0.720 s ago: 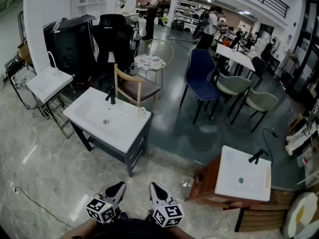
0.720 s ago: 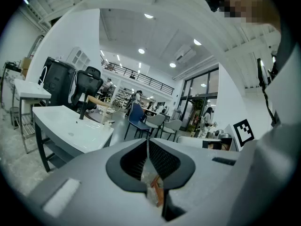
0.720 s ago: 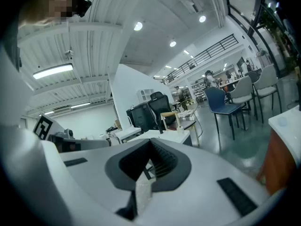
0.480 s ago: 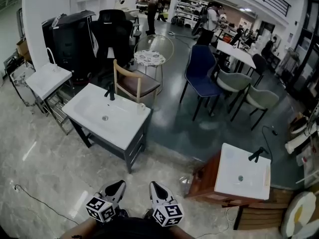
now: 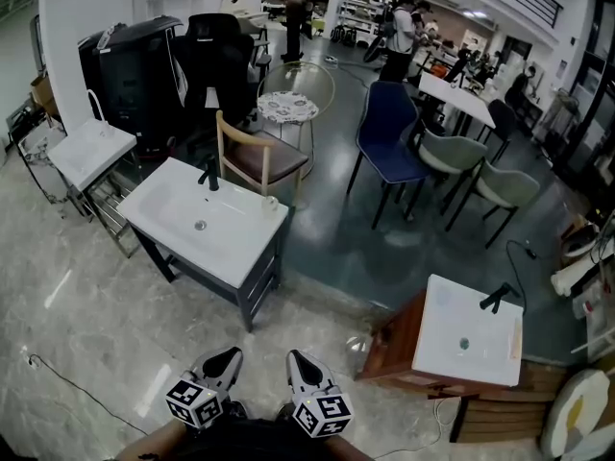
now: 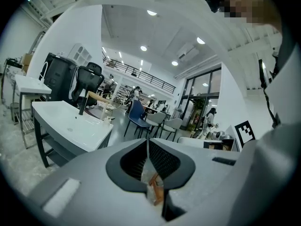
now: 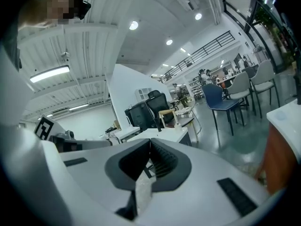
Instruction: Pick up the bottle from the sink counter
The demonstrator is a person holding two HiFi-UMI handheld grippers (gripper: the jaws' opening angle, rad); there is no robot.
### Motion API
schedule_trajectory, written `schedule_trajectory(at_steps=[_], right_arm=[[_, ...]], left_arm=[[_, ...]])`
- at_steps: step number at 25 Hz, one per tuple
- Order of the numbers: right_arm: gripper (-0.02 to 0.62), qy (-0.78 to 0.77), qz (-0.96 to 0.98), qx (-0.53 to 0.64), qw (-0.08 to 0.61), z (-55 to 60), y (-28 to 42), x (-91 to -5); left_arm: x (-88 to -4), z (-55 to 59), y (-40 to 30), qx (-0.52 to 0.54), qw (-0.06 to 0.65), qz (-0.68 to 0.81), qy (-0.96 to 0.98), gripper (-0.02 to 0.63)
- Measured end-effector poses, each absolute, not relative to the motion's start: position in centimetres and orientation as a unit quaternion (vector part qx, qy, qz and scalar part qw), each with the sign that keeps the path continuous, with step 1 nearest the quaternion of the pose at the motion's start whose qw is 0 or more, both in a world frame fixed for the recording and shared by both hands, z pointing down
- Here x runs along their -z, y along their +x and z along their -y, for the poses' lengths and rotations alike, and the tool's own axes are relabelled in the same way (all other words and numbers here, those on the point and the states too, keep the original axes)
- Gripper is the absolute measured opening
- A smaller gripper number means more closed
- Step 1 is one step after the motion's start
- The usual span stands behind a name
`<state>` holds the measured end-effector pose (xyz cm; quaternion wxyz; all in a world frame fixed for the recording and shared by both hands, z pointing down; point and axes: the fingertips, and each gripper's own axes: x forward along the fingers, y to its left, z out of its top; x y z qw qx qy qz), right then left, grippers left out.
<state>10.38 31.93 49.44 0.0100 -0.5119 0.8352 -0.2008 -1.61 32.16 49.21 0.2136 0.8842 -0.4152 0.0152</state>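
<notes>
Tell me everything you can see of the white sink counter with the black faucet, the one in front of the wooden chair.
The sink counter has a white, smooth rectangular top with a shallow basin sunk in and a round drain mid-basin. A black faucet stands upright at its far edge; a small pale bottle stands at its far right corner. It rests level on a dark frame, on the pale marbled floor, with the wooden chair close behind.
</notes>
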Motion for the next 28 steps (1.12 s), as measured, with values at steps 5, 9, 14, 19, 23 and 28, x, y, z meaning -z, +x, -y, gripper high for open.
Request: schedule_trajectory(at_steps=[5, 9, 14, 19, 23, 28], right_arm=[[0.008, -0.509, -0.835, 0.208, 0.005, -31.8, 11.8, -50.0], [0.008, -0.506, -0.837, 0.21, 0.003, -31.9, 14.0, -50.7], [0.008, -0.494, -0.841, 0.221, 0.0, -32.2, 15.5, -51.6], [0.008, -0.485, -0.844, 0.231, -0.003, -31.4, 15.4, -52.0], [0.008, -0.484, -0.843, 0.235, -0.006, -29.8, 14.9, -52.4], [0.008, -0.493, -0.836, 0.242, -0.013, -26.3, 13.6, -53.1]], left_arm=[[-49.5, -32.0, -0.1, -0.012, 0.218, 0.417, 0.882, 0.0], [-50.2, -32.3, 2.0, -0.01, 0.22, 0.421, 0.88, 0.0], [-50.8, -33.0, 3.6, -0.01, 0.226, 0.433, 0.872, 0.0], [-51.0, -32.5, 3.2, -0.013, 0.231, 0.449, 0.863, 0.0], [-51.3, -31.0, 2.9, -0.016, 0.234, 0.449, 0.862, 0.0], [-52.1, -27.2, 1.5, -0.017, 0.243, 0.439, 0.865, 0.0]])
